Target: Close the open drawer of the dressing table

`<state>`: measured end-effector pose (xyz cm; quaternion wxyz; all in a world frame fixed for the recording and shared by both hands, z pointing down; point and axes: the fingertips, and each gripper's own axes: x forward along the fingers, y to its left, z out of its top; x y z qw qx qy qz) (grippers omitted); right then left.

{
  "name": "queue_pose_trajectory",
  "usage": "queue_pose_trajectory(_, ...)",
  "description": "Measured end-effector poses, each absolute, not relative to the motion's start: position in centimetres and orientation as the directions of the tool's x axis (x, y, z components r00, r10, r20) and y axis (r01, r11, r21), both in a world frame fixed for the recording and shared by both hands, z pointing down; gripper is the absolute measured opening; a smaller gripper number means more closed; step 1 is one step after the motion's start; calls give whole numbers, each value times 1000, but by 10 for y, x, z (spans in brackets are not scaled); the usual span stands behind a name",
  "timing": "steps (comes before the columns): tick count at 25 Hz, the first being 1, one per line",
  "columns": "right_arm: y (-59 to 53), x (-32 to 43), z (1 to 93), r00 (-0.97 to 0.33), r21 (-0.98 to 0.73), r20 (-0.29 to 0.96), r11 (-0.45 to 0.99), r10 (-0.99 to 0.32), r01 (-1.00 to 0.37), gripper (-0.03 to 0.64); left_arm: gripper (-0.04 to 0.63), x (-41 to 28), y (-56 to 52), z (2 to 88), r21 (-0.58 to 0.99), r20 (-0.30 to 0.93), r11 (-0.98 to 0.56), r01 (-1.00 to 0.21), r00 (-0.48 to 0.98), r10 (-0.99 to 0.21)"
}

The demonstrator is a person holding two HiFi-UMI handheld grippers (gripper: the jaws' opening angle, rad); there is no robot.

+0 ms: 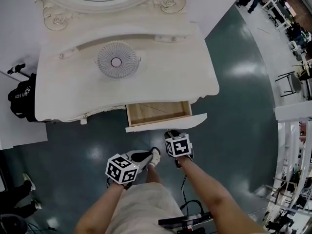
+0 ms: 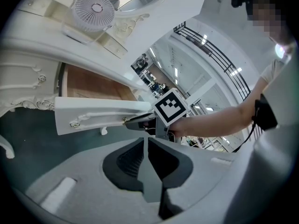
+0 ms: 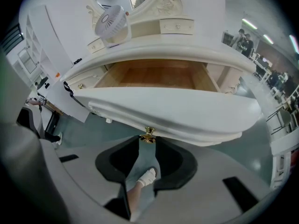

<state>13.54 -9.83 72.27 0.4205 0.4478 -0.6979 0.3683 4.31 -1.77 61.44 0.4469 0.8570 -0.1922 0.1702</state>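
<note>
The white dressing table (image 1: 161, 67) has its middle drawer (image 1: 158, 112) pulled out, with the bare wood inside showing. The curved white drawer front (image 3: 168, 111) carries a small gold knob (image 3: 149, 134). My right gripper (image 3: 148, 141) points steeply down at that front, and its jaws are shut on the knob at their very tips; it also shows in the head view (image 1: 171, 132). My left gripper (image 2: 145, 141) hangs lower and to the left (image 1: 141, 157), away from the drawer, its jaws shut with nothing in them. From there I see the knob (image 2: 124, 121) at the right gripper's tips.
A round white fan (image 1: 116, 60) sits on the tabletop below the carved mirror frame (image 1: 168, 4). A black bag (image 1: 22, 99) stands left of the table. My shoe (image 1: 155, 156) is just below the drawer. White railings (image 1: 292, 155) and a chair (image 1: 292, 84) stand at the right.
</note>
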Motion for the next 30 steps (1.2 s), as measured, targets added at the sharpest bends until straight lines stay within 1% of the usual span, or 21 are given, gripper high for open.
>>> queue_pose_trajectory(30,-157,127,723,-242,-111,906,355,-348,-928,120,18,43,-32,622,699,469,-512,-500,860,-200)
